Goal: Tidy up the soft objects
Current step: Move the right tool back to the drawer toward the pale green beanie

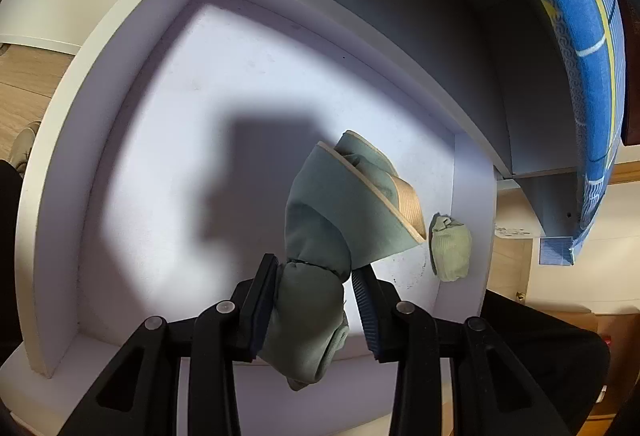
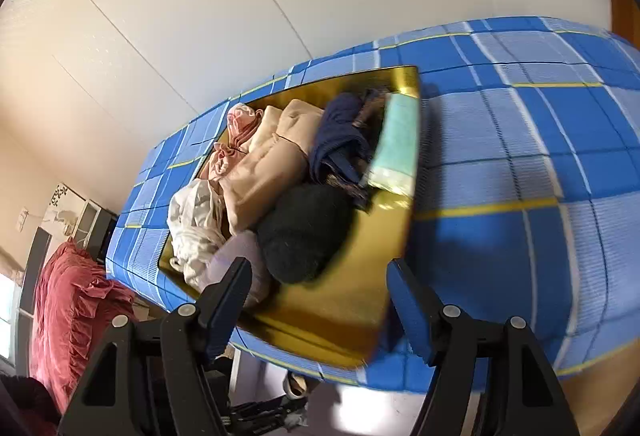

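Right wrist view only: bed with blue plaid cover, white and yellow lines (image 2: 520, 139), fills most of the frame, pale wall behind. On it a shiny gold rectangular tray (image 2: 344, 308) piled with soft items: beige folded garment (image 2: 272, 159), black fuzzy round bundle (image 2: 304, 232), white crumpled cloth (image 2: 196, 224), navy blue cloth (image 2: 340, 139), pink cloth (image 2: 236, 127), mint green folded towel (image 2: 396, 143) at the tray's far right edge, pale lilac piece (image 2: 240, 260) at the near edge. Red ruffled fabric (image 2: 68, 308) lies off to the left, below the bed. Right claw (image 2: 316, 300) hovers over the tray's near edge, jaws apart, nothing between them.

Left wrist view only: white open drawer-like compartment (image 1: 100, 155), lit floor with a dark shadow across it. Just a strip of the plaid cover shows top right. Left claw (image 1: 316, 300) is clamped on a sage green rolled cloth with tan ribbed trim (image 1: 332, 203), which is held above the compartment floor, right of centre. Small pale green rolled sock bundle (image 1: 450, 250) sits on the floor against the right wall, just beside the held cloth.
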Tool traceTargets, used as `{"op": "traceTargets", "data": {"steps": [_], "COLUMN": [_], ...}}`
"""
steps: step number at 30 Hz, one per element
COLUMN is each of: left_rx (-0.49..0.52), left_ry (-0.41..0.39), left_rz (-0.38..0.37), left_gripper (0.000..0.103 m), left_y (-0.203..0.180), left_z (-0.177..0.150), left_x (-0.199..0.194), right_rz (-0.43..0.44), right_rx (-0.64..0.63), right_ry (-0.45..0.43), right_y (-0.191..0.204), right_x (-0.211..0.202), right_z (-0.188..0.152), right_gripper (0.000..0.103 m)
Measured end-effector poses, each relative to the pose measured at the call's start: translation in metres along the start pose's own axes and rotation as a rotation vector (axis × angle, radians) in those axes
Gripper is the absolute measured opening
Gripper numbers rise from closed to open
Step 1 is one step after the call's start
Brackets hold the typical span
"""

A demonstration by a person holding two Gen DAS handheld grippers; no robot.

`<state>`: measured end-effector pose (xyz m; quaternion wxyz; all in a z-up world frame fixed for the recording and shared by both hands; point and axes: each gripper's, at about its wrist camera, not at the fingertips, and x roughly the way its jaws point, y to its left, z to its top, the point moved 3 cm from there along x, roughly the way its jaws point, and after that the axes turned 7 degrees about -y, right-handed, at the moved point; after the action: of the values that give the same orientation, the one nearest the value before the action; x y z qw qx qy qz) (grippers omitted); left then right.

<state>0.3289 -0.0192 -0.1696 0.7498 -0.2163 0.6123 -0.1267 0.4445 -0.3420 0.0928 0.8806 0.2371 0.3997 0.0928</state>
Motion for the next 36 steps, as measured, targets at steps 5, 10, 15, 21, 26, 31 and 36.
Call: {"op": "traceTargets", "data": {"steps": [5, 10, 15, 21, 26, 31, 36], "left_rx": [-0.001, 0.012, 0.032, 0.055, 0.083, 0.104, 0.122], "left_ry": [-0.027, -0.055, -0.071, -0.070, -0.072, -0.079, -0.076], "left_rz": [0.021, 0.058, 0.092, 0.117, 0.140, 0.171, 0.188], "left_gripper": [0.038, 0.038, 0.038, 0.038, 0.038, 0.038, 0.038], "left_y": [-0.001, -0.001, -0.002, -0.010, -0.013, -0.023, -0.029], "left_z": [0.001, 0.003, 0.004, 0.001, 0.000, 0.001, 0.000], "left_x": [-0.003, -0.008, -0.011, -0.009, -0.007, -0.004, 0.000], "right_rz": [0.010, -0.016, -0.044, -0.085, -0.151, -0.253, -0.319], "right_rx": [0.018, 0.018, 0.001, 0.041, 0.037, 0.036, -0.002], "right_ry": [-0.061, -0.088, -0.034, 0.119, 0.357, 0.526, 0.568], "right_y": [-0.009, -0.019, -0.031, -0.056, -0.073, -0.092, -0.100], "right_x": [-0.026, -0.042, -0.038, 0.002, 0.052, 0.086, 0.102], "right_z": [-0.017, -0.044, -0.092, -0.154, -0.198, -0.233, -0.246], "right_gripper": [0.071, 0.072, 0.073, 0.073, 0.073, 0.073, 0.073]}}
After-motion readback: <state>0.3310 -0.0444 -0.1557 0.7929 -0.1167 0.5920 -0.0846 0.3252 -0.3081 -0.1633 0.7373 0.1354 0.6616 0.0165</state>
